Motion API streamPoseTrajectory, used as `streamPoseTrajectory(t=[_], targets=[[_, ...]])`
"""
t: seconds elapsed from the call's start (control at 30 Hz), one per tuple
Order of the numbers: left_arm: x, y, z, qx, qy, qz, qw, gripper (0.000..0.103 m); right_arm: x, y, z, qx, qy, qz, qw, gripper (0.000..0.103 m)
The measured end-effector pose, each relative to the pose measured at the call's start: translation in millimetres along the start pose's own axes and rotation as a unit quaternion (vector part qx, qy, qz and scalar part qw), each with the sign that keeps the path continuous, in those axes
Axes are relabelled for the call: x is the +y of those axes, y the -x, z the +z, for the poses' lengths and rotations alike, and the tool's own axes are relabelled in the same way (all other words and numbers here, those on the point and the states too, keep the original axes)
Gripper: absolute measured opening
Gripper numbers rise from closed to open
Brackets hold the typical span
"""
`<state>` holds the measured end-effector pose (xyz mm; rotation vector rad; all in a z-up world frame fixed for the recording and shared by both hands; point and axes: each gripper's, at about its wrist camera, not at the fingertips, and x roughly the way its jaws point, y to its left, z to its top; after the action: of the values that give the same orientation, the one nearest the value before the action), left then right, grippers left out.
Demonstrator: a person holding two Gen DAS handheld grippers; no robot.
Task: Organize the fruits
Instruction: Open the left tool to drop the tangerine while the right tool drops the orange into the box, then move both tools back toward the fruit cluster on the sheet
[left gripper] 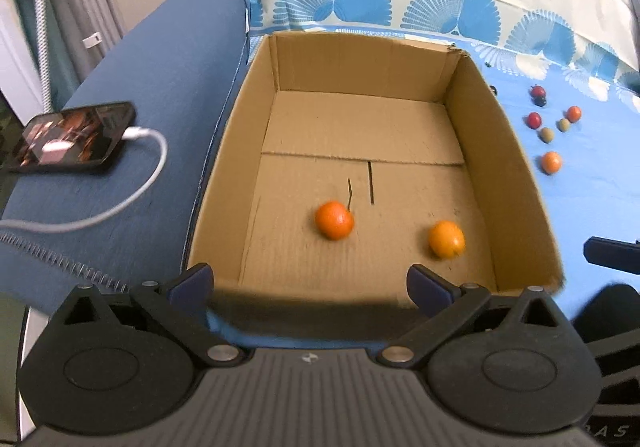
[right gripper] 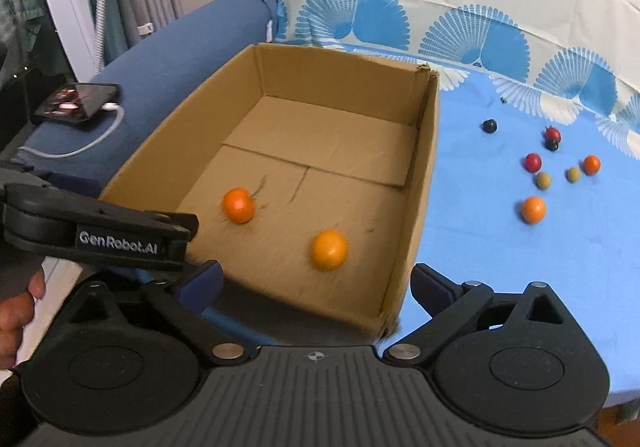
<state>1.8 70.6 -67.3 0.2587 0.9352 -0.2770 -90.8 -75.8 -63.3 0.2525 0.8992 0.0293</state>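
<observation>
Left wrist view: cardboard box (left gripper: 516, 151) with two orange fruits, both grippers empty.

Left gripper (left gripper: 310, 281) jaws wide apart above the box's near edge, nothing between them. Right gripper (right gripper: 316, 285) likewise spread, empty, over the box's near right corner. Stemmed orange fruit (left gripper: 334, 219) and second orange fruit (left gripper: 446, 239) lie apart on the box floor, both blurred. Loose small fruits (right gripper: 534, 209) scattered on blue tablecloth (right gripper: 500, 247) right of the box: orange, red, greenish, and dark ones, possibly berries. Phone (left gripper: 76, 137) with white cable (left gripper: 132, 191) on blue armrest (left gripper: 168, 87).
</observation>
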Motion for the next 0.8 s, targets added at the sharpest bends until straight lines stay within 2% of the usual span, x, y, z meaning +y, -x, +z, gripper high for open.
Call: streamPoseTrajectory(t=[0.37, 0.57, 0.8], targets=[[12, 62, -37, -0.032, 0.033, 0.015, 0.9989, 0.103, 18, 55, -21, -0.035, -0.001, -0.01, 0.999, 0.102], [13, 84, -52, -0.045, 0.03, 0.021, 0.9983, 0.103, 23, 82, -26, -0.064, 0.002, -0.016, 0.998, 0.102], [12, 106, -61, -0.066, 0.034, 0.028, 0.9968, 0.103, 27, 99, -31, -0.077, 0.01, -0.01, 0.997, 0.102]])
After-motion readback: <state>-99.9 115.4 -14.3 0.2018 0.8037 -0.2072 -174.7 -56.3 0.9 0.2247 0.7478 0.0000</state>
